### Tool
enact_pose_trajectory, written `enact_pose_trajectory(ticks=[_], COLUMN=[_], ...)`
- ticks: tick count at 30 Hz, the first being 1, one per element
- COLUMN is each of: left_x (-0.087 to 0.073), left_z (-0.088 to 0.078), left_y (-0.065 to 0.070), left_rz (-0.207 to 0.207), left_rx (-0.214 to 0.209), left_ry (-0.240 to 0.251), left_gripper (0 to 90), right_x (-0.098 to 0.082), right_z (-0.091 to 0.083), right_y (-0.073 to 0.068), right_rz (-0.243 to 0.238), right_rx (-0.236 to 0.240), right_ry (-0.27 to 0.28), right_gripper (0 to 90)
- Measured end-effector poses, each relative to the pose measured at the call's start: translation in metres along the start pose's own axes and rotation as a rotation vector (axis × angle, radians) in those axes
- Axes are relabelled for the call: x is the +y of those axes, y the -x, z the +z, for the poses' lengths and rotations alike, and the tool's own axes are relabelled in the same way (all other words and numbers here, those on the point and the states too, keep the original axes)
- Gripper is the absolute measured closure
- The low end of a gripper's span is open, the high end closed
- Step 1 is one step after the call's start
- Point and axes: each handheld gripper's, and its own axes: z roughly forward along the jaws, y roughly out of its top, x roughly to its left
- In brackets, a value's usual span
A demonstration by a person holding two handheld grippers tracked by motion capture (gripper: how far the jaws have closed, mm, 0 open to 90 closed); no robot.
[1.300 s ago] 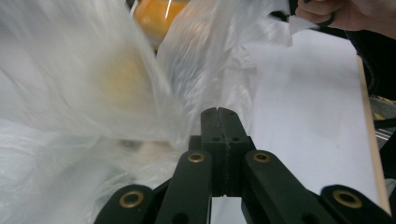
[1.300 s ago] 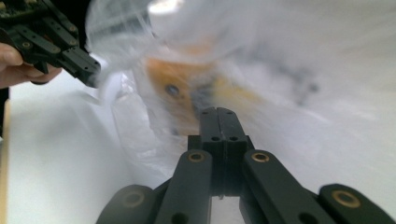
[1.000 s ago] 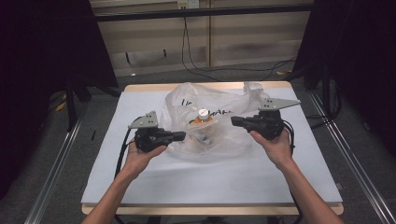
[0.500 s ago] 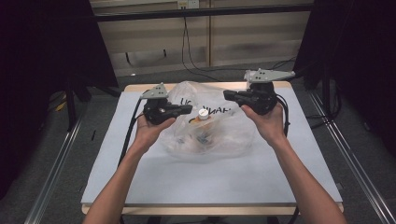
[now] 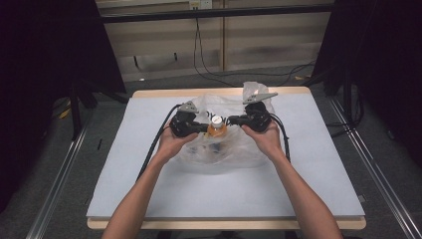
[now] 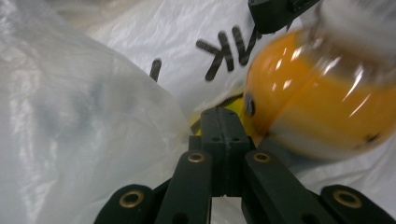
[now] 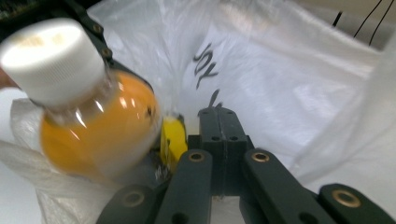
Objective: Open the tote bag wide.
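An orange bottle (image 5: 217, 127) with a white cap (image 7: 51, 60) stands in a clear plastic bag (image 5: 234, 149) with black lettering, in the middle of the table. My left gripper (image 5: 203, 128) points at the bottle from the left, its jaws pressed together (image 6: 226, 116) just beside the orange body (image 6: 317, 102). My right gripper (image 5: 233, 120) faces it from the right, jaws likewise shut (image 7: 223, 116), the bottle (image 7: 88, 126) close on one side. A small yellow thing (image 7: 173, 137) lies under the bottle. I cannot tell whether bag film is pinched in either gripper.
The grey table top (image 5: 149, 189) has a wooden rim; bare surface lies in front of and beside the bag. Black cables (image 5: 154, 144) trail from both grippers. Dark stands and floor cables are beyond the far edge.
Both grippers moved from the bag's outer sides toward the far edge, then came inward and down, so their tips now flank the bottle. The bag has bunched toward the middle.
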Motion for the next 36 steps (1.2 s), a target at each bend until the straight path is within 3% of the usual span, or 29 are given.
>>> enact_pose_trajectory(ticks=[2, 4, 6, 8, 9, 10, 11, 12, 13, 14, 15, 16, 17, 18, 19, 21, 22, 23, 24, 26, 27, 28, 29, 31, 32, 33, 34, 35, 36], left_x=[-0.003, -0.008, -0.014, -0.017, -0.020, -0.020, -0.022, -0.026, -0.026, -0.029, -0.032, -0.036, -0.036, -0.037, -0.039, -0.041, -0.042, -0.042, -0.045, -0.047, -0.050, -0.053, -0.053, -0.058, -0.058, -0.059, -0.062, -0.062, -0.062], left_z=[0.002, 0.006, 0.017, 0.021, 0.024, 0.024, 0.027, 0.030, 0.030, 0.030, 0.033, 0.033, 0.033, 0.032, 0.030, 0.025, 0.022, 0.019, 0.015, 0.011, 0.005, 0.001, 0.001, -0.010, -0.010, -0.011, -0.013, -0.013, -0.014], left_y=[0.000, -0.001, -0.002, -0.003, -0.003, -0.003, -0.003, -0.002, -0.002, -0.003, -0.002, -0.003, -0.003, -0.004, -0.004, -0.007, -0.007, -0.008, -0.008, -0.010, -0.013, -0.014, -0.014, -0.019, -0.019, -0.019, -0.019, -0.019, -0.019], left_rz=[0.005, 0.006, 0.023, 0.023, 0.040, 0.040, 0.068, 0.057, 0.057, 0.061, 0.035, 0.042, 0.042, 0.052, 0.038, 0.046, 0.049, 0.064, 0.062, 0.062, 0.069, 0.046, 0.046, 0.067, 0.067, 0.061, 0.060, 0.060, 0.072], left_rx=[0.009, 0.014, 0.036, 0.025, 0.024, 0.024, 0.027, 0.040, 0.040, 0.035, 0.044, 0.057, 0.057, 0.063, 0.066, 0.090, 0.097, 0.111, 0.120, 0.130, 0.134, 0.136, 0.136, 0.149, 0.149, 0.161, 0.167, 0.167, 0.164], left_ry=[-0.019, -0.044, -0.108, -0.115, -0.144, -0.144, -0.175, -0.192, -0.192, -0.222, -0.216, -0.257, -0.257, -0.270, -0.263, -0.291, -0.302, -0.326, -0.342, -0.355, -0.380, -0.373, -0.373, -0.421, -0.421, -0.419, -0.415, -0.415, -0.422], left_gripper=[90.0, 90.0, 90.0, 90.0, 90.0, 90.0, 90.0, 90.0, 90.0, 90.0, 90.0, 90.0, 90.0, 90.0, 90.0, 90.0, 90.0, 90.0, 90.0, 90.0, 90.0, 90.0, 90.0, 90.0, 90.0, 90.0, 90.0, 90.0, 90.0], right_x=[-0.003, -0.014, -0.023, -0.027, -0.037, -0.037, -0.040, -0.047, -0.047, -0.051, -0.058, -0.062, -0.065, -0.065, -0.066, -0.067, -0.068, -0.068, -0.068, -0.068, -0.068, -0.068, -0.068, -0.069, -0.069, -0.069, -0.070, -0.070, -0.070], right_z=[0.003, 0.010, 0.015, 0.017, 0.022, 0.022, 0.023, 0.027, 0.027, 0.029, 0.031, 0.032, 0.032, 0.032, 0.030, 0.025, 0.022, 0.022, 0.017, 0.015, 0.008, 0.008, 0.003, 0.000, 0.000, -0.003, -0.005, -0.005, -0.009], right_y=[0.000, 0.000, 0.002, 0.004, 0.006, 0.006, 0.006, 0.007, 0.007, 0.008, 0.009, 0.010, 0.010, 0.010, 0.011, 0.011, 0.013, 0.013, 0.012, 0.013, 0.009, 0.011, 0.009, 0.011, 0.011, 0.009, 0.011, 0.011, 0.008], right_rz=[0.000, -0.012, -0.013, -0.006, 0.001, 0.001, -0.004, -0.014, -0.014, -0.025, -0.028, -0.047, -0.053, -0.053, -0.046, -0.035, -0.097, -0.097, -0.114, -0.128, -0.128, -0.173, -0.149, -0.183, -0.183, -0.164, -0.215, -0.215, -0.206], right_rx=[0.003, 0.006, 0.007, 0.004, 0.003, 0.003, 0.001, -0.002, -0.002, -0.004, -0.011, -0.015, -0.010, -0.010, -0.001, -0.010, -0.010, -0.010, -0.014, -0.017, -0.042, -0.037, -0.053, -0.050, -0.050, -0.070, -0.059, -0.059, -0.087], right_ry=[-0.014, -0.067, -0.105, -0.120, -0.153, -0.153, -0.171, -0.207, -0.207, -0.218, -0.257, -0.275, -0.283, -0.283, -0.277, -0.305, -0.304, -0.304, -0.337, -0.345, -0.415, -0.408, -0.445, -0.446, -0.446, -0.485, -0.479, -0.479, -0.531], right_gripper=[90.0, 90.0, 90.0, 90.0, 90.0, 90.0, 90.0, 90.0, 90.0, 90.0, 90.0, 90.0, 90.0, 90.0, 90.0, 90.0, 90.0, 90.0, 90.0, 90.0, 90.0, 90.0, 90.0, 90.0, 90.0, 90.0, 90.0, 90.0, 90.0])
